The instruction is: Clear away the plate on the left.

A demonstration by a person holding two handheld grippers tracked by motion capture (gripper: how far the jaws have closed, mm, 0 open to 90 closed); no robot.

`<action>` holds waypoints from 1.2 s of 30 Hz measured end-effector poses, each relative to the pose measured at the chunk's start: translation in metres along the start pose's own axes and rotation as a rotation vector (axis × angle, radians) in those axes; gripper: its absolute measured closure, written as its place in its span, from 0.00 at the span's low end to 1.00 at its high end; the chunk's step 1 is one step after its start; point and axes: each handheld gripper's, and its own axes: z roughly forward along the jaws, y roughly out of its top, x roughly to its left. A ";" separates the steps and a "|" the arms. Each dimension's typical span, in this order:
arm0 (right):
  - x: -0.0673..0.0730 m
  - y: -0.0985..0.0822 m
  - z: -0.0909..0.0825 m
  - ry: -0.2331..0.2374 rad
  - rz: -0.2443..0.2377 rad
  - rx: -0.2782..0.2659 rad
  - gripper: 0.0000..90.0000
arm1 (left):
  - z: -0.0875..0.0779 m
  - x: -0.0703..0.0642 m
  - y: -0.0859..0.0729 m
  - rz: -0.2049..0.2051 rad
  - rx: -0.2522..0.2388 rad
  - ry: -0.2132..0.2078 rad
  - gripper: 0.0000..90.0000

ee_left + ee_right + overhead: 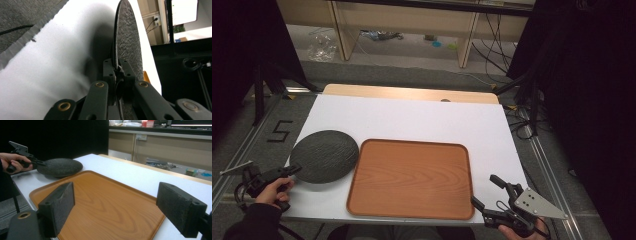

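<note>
A dark round textured plate [324,156] lies on the white table [412,117] at the left, beside a brown wooden tray [412,177]. My left gripper [296,170] is shut on the plate's near-left rim; in the left gripper view its jaws pinch the plate [126,42] edge-on at the gripper [117,71]. The right gripper view has the plate [60,167] lifted slightly at the held side and the tray [105,205] in front. My right gripper [486,192] stands open at the tray's near-right corner, and its own view has that gripper [117,210] empty above the tray.
A wooden strip [412,93] borders the table's far edge. Wooden furniture legs [339,30] and cables [497,45] stand on the floor beyond. Dark curtains and stands flank both sides. White surface lies bare behind the tray.
</note>
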 end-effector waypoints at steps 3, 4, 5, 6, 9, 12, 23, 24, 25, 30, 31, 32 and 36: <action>0.000 0.000 0.000 -0.002 -0.001 -0.005 0.18 | 0.000 0.001 -0.001 -0.009 -0.009 -0.011 0.96; 0.000 0.000 0.000 0.000 -0.001 -0.001 0.18 | 0.000 0.000 0.000 -0.004 -0.009 -0.009 0.96; 0.000 0.000 0.000 -0.001 0.000 0.002 0.18 | 0.000 0.002 0.000 0.001 -0.005 -0.014 0.96; 0.000 0.000 0.000 -0.002 0.000 0.001 0.18 | 0.000 0.002 0.000 -0.017 -0.015 -0.002 0.96; 0.000 0.000 0.000 0.000 -0.001 -0.001 0.18 | 0.001 0.001 0.000 -0.016 -0.027 0.001 0.96; -0.001 0.000 -0.001 -0.004 0.000 0.002 0.18 | -0.001 0.001 0.002 -0.022 -0.029 -0.015 0.96; 0.000 0.000 0.000 -0.004 0.000 -0.006 0.18 | -0.005 -0.004 0.004 -0.030 -0.062 0.012 0.96; 0.000 0.000 0.000 -0.003 -0.001 -0.005 0.18 | -0.005 -0.004 0.004 -0.035 -0.069 0.022 0.96; 0.000 0.000 0.000 0.000 0.000 -0.002 0.18 | -0.005 -0.003 0.005 -0.041 -0.073 0.009 0.96; 0.000 0.000 -0.001 -0.005 0.003 -0.001 0.18 | -0.008 -0.006 0.006 -0.018 -0.088 0.018 0.96; -0.001 0.000 -0.001 -0.007 0.004 0.006 0.18 | -0.008 -0.007 0.006 -0.015 -0.095 0.019 0.96; -0.001 -0.001 0.000 0.001 0.013 -0.012 0.18 | -0.008 -0.007 0.006 -0.013 -0.094 0.017 0.96; -0.001 0.000 0.000 -0.008 0.005 -0.011 0.18 | -0.011 -0.007 0.007 -0.035 -0.108 0.009 0.95</action>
